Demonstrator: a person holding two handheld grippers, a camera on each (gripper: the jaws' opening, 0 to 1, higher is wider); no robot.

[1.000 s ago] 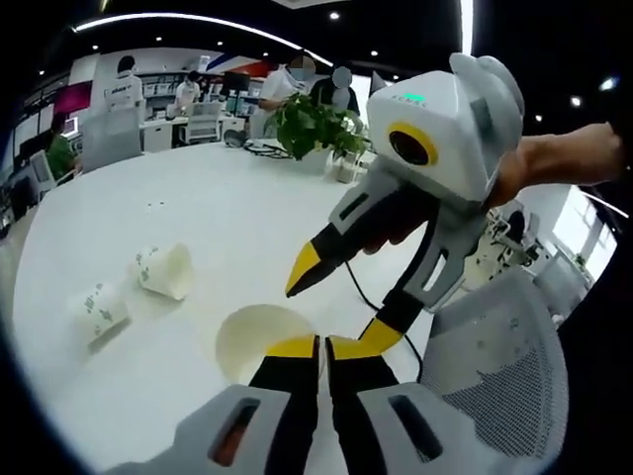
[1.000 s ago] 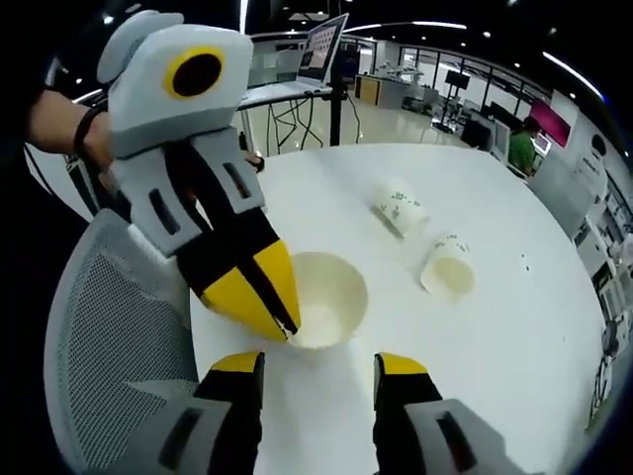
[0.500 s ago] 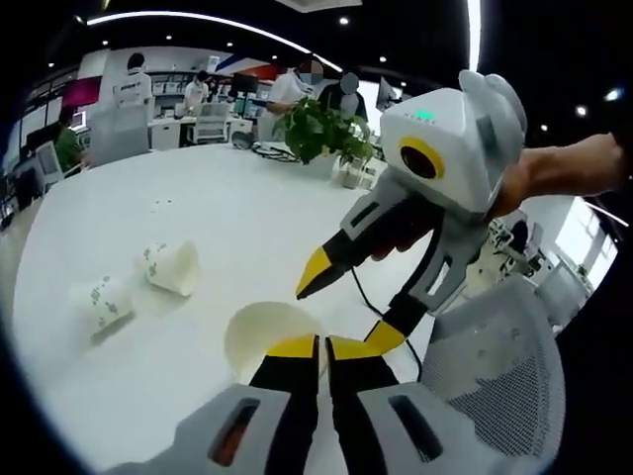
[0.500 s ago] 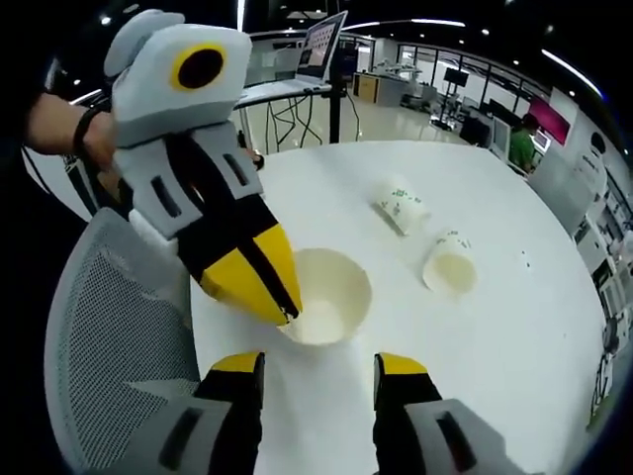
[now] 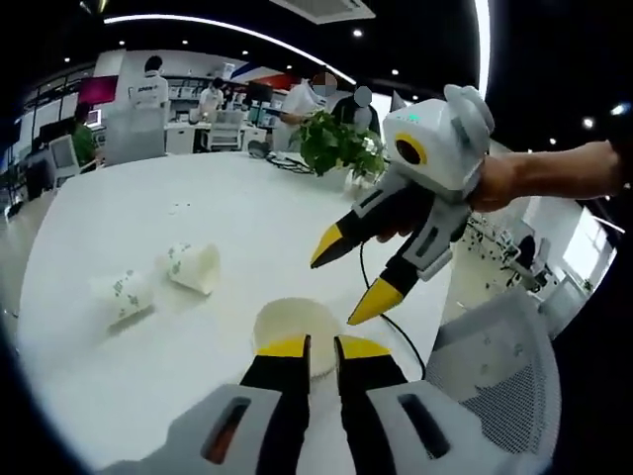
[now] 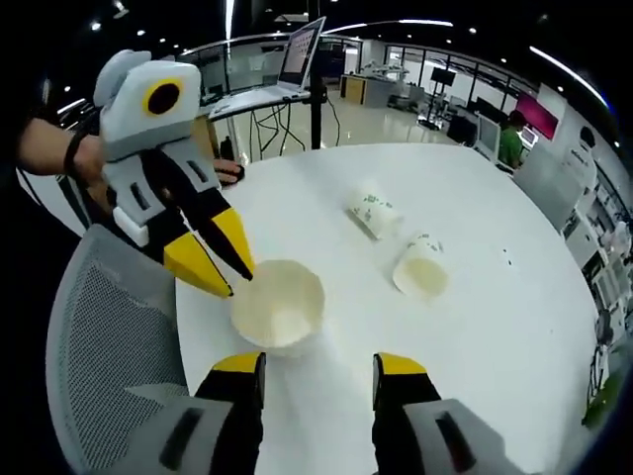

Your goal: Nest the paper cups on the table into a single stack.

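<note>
An upright white paper cup [image 5: 297, 322] stands on the round white table [image 5: 119, 218], just past my left gripper [image 5: 321, 348]. Its jaws are a little apart, with the cup's near rim at their tips. In the right gripper view the same cup [image 6: 279, 309] sits ahead of my right gripper [image 6: 318, 366], which is open and empty, and the left gripper [image 6: 237, 282] touches the cup's left rim. The right gripper [image 5: 341, 287] hangs open just above and right of the cup. Two green-printed cups [image 5: 193, 267] [image 5: 124, 295] lie on their sides farther out, cups [image 6: 371, 213] [image 6: 420, 269] in the right gripper view.
A grey mesh chair [image 6: 99, 346] stands against the table's near edge, chair [image 5: 495, 356] in the left gripper view. A potted plant [image 5: 336, 143] sits at the table's far side. A laptop on a stand [image 6: 302, 49] and people at desks are in the background.
My left gripper's jaws, shut on the upright cup's rim before, have parted slightly. The right gripper has drawn up and back from the cup. Both views shifted.
</note>
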